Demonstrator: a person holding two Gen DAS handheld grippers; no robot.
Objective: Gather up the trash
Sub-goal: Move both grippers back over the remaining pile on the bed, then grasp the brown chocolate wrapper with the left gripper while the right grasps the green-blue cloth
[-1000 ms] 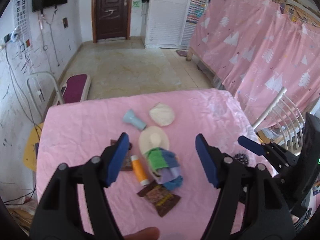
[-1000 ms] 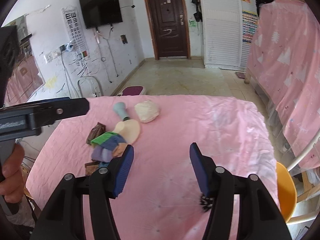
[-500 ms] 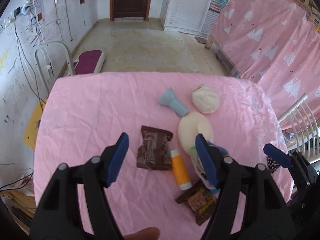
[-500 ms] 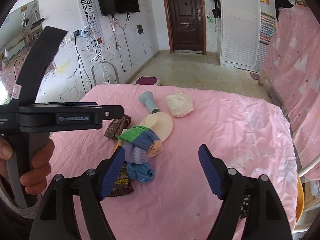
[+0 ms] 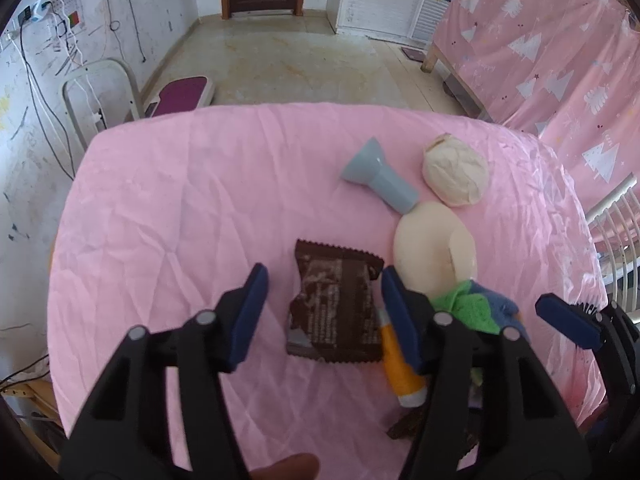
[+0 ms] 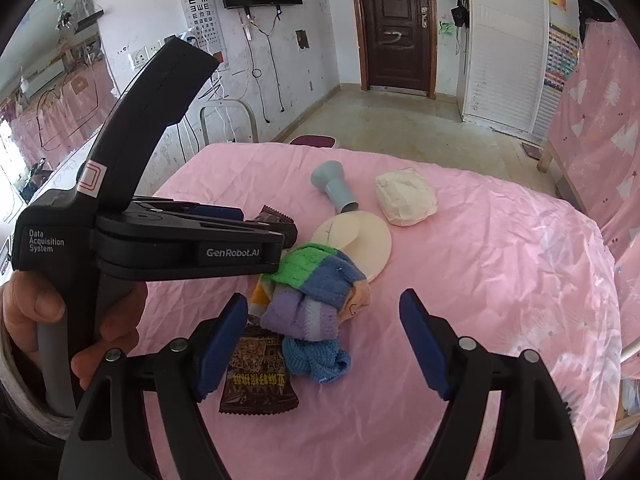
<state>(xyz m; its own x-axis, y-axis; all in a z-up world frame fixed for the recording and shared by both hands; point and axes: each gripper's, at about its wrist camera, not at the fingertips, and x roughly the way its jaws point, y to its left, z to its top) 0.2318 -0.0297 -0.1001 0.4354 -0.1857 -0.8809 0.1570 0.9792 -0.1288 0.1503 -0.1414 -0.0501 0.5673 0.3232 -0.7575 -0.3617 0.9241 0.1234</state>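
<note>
A brown snack wrapper (image 5: pixel 336 308) lies flat on the pink tablecloth (image 5: pixel 180 220), right between the fingers of my open left gripper (image 5: pixel 324 300), which hovers just above it. A second brown wrapper (image 6: pixel 256 380) lies near my open, empty right gripper (image 6: pixel 324 332). An orange tube with a white cap (image 5: pixel 400 364) lies right of the first wrapper. A crumpled white wad (image 5: pixel 456 176) sits at the far right; it also shows in the right wrist view (image 6: pixel 406 202).
A grey-blue funnel-shaped piece (image 5: pixel 378 182), a cream disc (image 5: pixel 434 244) and a bundle of coloured socks (image 6: pixel 316 292) lie mid-table. A white chair (image 5: pixel 616 216) stands at the right edge, a metal frame (image 5: pixel 100 96) beyond the far left corner.
My left gripper has moved left and down over the brown wrapper, which now lies between its fingers. My right gripper has moved closer to the socks and second wrapper.
</note>
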